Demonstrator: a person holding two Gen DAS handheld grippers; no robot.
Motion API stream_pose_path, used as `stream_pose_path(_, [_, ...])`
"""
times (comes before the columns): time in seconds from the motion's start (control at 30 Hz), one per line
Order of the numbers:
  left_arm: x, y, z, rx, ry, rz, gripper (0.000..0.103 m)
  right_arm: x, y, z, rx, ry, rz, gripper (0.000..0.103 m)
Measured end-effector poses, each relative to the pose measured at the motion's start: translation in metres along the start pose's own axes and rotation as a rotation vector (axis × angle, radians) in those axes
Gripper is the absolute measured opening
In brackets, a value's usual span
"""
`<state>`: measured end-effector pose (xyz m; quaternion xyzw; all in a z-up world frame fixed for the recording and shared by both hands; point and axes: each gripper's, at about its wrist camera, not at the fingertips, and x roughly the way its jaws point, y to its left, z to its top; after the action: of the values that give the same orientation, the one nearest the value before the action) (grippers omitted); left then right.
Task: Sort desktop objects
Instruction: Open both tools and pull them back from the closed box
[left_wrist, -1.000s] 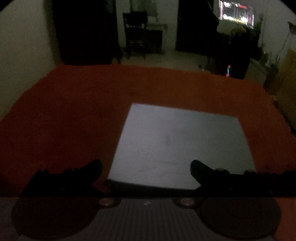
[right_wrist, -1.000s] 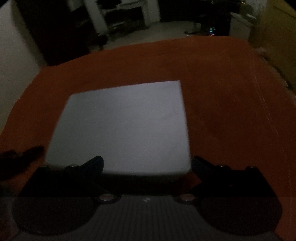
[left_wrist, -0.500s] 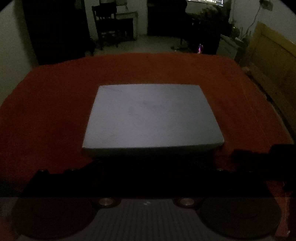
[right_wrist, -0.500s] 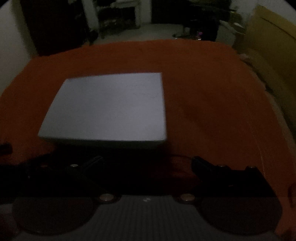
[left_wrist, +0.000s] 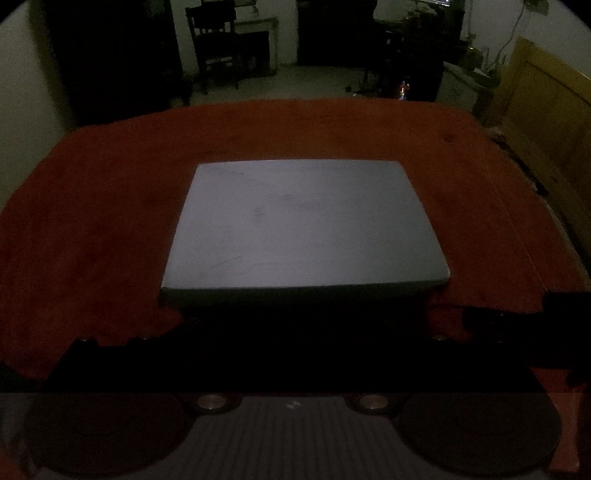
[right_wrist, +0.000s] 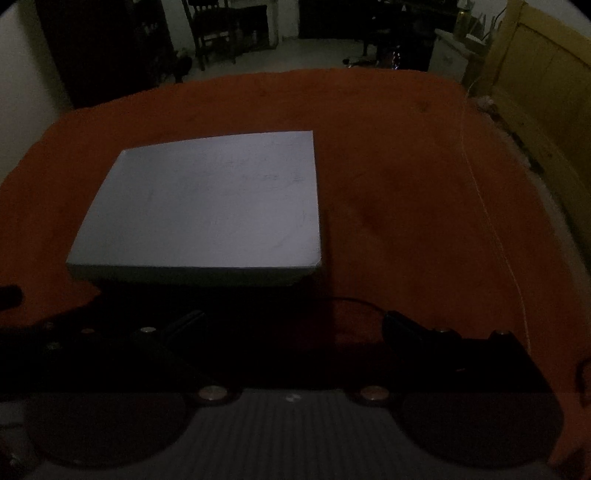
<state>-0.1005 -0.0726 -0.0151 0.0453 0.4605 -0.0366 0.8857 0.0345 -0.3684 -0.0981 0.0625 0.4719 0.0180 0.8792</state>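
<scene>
From my left wrist camera, the left gripper (left_wrist: 295, 332) is lost in shadow; I cannot tell how its jaws stand. The grey box (left_wrist: 303, 225) lies flat on the red bench (left_wrist: 92, 221) just ahead. On the right wrist camera, the right gripper (right_wrist: 293, 325) has jaws spread wide, holding nothing; the box (right_wrist: 207, 206) sits ahead-left, apart.

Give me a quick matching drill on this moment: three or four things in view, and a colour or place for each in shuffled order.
Things:
1. box
2. cloth
3. chair
4. wooden panel

Descriptions:
A. orange-red, spread over the table
B. far back, on the floor
C. pale grey, lying flat on the cloth
D. yellowish, at the right edge

Pairs: 1-C, 2-A, 3-B, 4-D
</scene>
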Motion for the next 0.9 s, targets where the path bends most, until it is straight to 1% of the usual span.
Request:
stream_pose_path(0.33, [0.002,0.001,-0.001,-0.011,-0.002,-0.002,0.103,0.001,0.004,0.003,-0.027,-0.008,0.005,0.103])
stream_pose_path(0.53, [0.001,0.003,-0.001,-0.02,-0.005,0.0,0.103,0.0,0.013,0.002,-0.05,-0.027,-0.003,0.103])
stream_pose_path(0.6, [0.0,0.006,-0.001,-0.031,-0.016,0.001,0.103,-0.002,0.017,0.002,-0.073,-0.056,-0.012,0.103])
stream_pose_path(0.73, [-0.001,0.01,0.0,-0.052,-0.023,0.007,0.103,-0.012,0.031,0.001,-0.163,-0.179,-0.067,0.103])
stream_pose_path(0.8, [-0.001,0.011,0.0,-0.06,-0.024,0.011,0.103,-0.014,0.034,0.001,-0.187,-0.203,-0.075,0.103])
stream_pose_path(0.9, [-0.001,0.013,0.001,-0.067,-0.025,0.017,0.103,-0.012,0.034,0.002,-0.194,-0.207,-0.063,0.103])
